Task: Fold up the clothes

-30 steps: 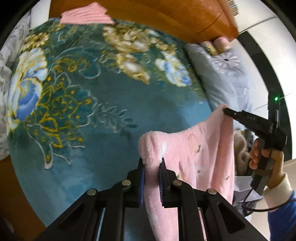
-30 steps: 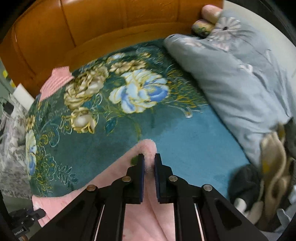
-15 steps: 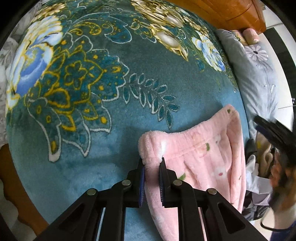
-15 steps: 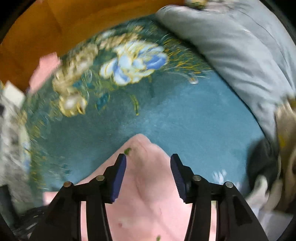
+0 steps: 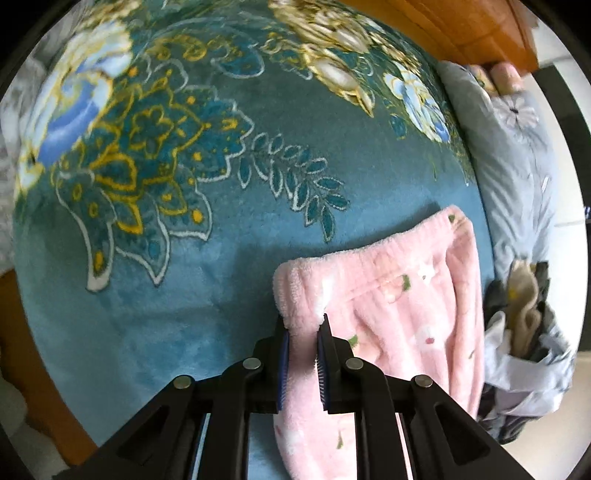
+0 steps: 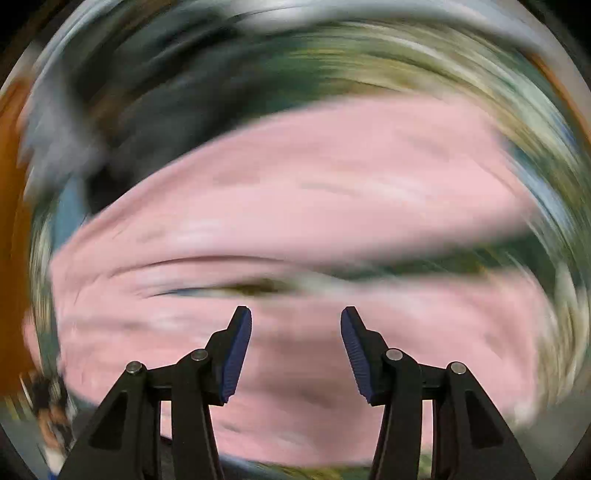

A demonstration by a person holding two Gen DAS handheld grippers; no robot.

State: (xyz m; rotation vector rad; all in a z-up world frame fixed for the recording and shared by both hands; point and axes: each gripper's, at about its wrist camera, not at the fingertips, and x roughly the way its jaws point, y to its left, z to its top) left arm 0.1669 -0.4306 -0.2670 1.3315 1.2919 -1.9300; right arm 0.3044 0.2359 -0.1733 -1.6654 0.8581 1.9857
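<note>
Pink fleece pants (image 5: pixel 399 306) with small flower prints lie on the teal floral blanket (image 5: pixel 207 206). My left gripper (image 5: pixel 303 325) is shut on the left corner of their waistband, low over the blanket. The waistband's other corner (image 5: pixel 454 221) rests free on the blanket. My right gripper (image 6: pixel 295 325) is open and empty. Its view is heavily motion-blurred, and the pink pants (image 6: pixel 295 199) fill most of it below the fingers.
A grey flowered quilt (image 5: pixel 517 155) lies along the blanket's right side. A heap of other clothes (image 5: pixel 524 332) sits at the lower right. The orange wooden headboard (image 5: pixel 461 29) is at the far top.
My right gripper opened, let go of the waistband corner and swung away fast, blurring its view. That corner dropped onto the blanket. My left gripper kept its hold and lowered.
</note>
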